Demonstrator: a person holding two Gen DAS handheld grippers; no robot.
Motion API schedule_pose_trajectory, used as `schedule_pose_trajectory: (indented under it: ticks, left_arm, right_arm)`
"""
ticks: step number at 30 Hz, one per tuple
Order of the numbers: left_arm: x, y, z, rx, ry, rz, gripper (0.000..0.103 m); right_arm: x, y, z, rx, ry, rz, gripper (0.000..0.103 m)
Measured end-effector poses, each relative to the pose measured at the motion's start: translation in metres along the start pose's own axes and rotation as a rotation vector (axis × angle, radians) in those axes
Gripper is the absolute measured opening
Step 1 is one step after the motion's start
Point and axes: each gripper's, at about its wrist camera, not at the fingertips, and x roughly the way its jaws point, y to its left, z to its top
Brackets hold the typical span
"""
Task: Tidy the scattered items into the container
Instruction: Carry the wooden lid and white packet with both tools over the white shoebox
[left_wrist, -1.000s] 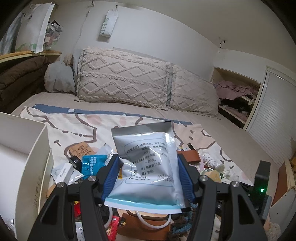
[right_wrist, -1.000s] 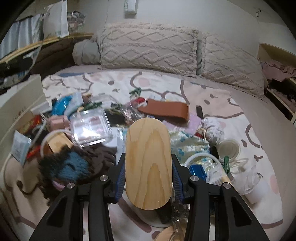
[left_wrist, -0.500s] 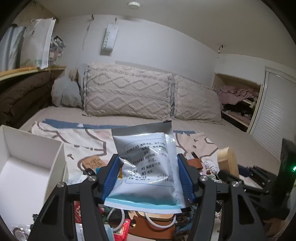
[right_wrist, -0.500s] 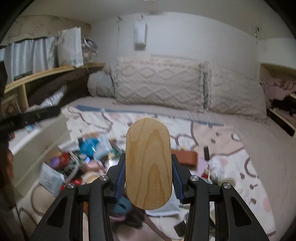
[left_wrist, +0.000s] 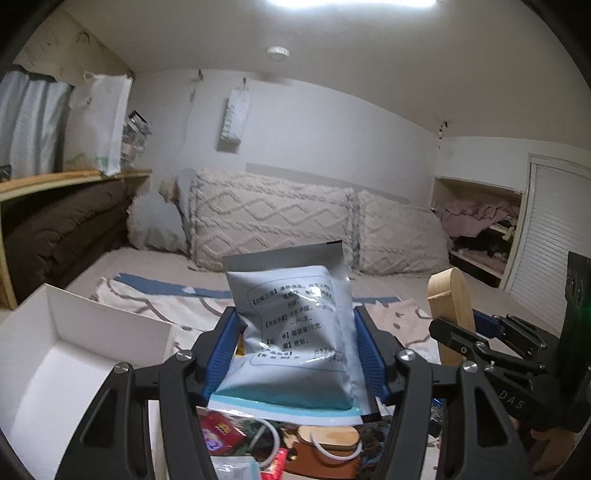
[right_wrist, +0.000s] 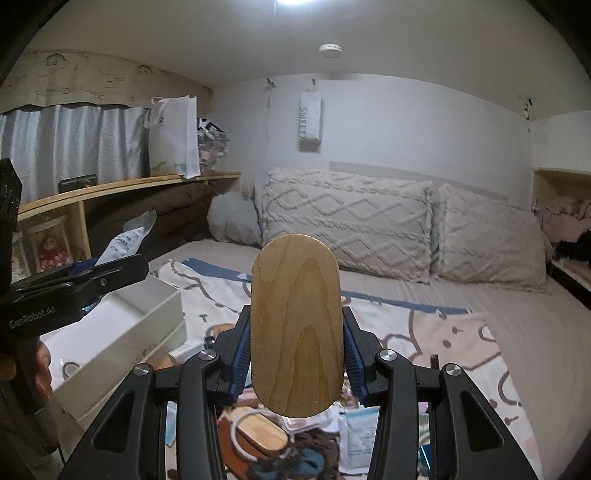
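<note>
Both loads higher — sachet (left_wrist: 295, 332) between left gripper (left_wrist: 295, 350) pads

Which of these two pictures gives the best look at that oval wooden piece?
The right wrist view: the wooden piece faces the camera, upright, clamped in the right gripper. The left wrist view shows it only edge-on, at the right.

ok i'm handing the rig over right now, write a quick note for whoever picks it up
Left claw: shut on the white printed sachet, held above the clutter, with the white box to its left.
Right claw: shut on the oval wooden piece, held upright above the bed.
Box: mostly bare inside; a small ring-like item lies on its floor.
Done: both items gripped and held off the bed.
Left: drop both into the box, then clear the pile below the claws: packets, another wooden piece with a white cord, a knitted item.
</note>
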Motion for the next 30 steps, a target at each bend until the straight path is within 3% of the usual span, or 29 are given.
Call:
schedule_pose_trajectory:
  ticks: [12,30]
  left_arm:
    - [-0.035,0.031,0.013,-0.014,-0.084,0.091,0.061]
    - [-0.09,0.093,0.025,-0.106,-0.206,0.226,0.061]
  right_arm:
    - [-0.011,0.032,0.033,0.018,-0.079,0.064,0.045]
    - [-0.007,0.084,0.065,0.086,-0.172,0.25,0.045]
